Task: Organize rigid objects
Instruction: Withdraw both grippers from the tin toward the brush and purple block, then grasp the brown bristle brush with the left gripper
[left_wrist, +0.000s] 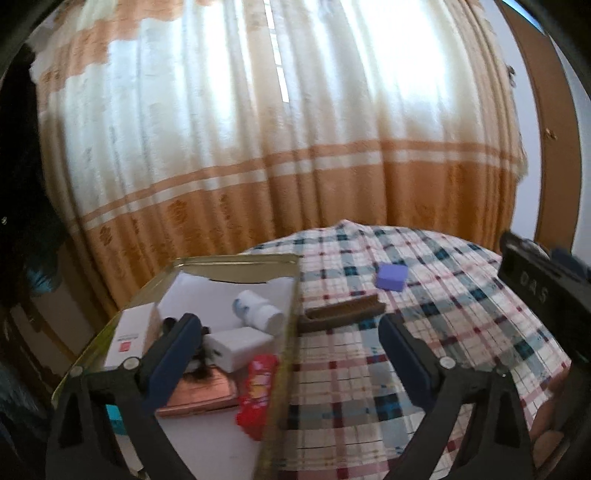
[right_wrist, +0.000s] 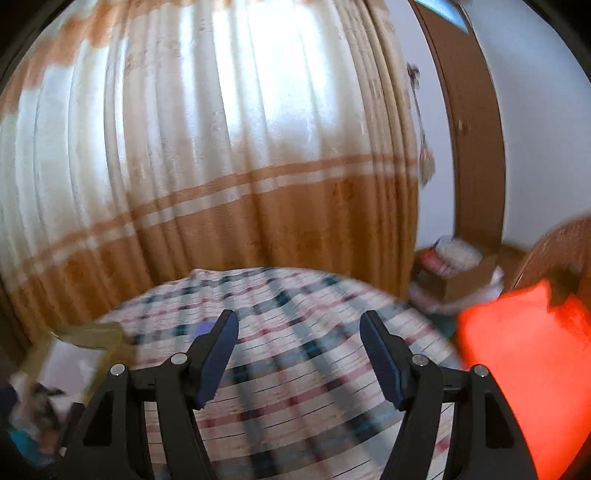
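Left claw (left_wrist: 291, 332): gaping wide, gripping nothing, straddling the tin's (left_wrist: 240, 260) right rim.
Right claw (right_wrist: 299, 330): standing open, empty, above open checked bed (right_wrist: 295, 369).
Brush (left_wrist: 340, 312): lying just beside tin.

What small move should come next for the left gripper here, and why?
Probably ease the left gripper forward and close on the brown wooden brush. It lies loose on the checked cloth just outside the gold tin, right ahead between the open, empty jaws; the purple block sits farther off.
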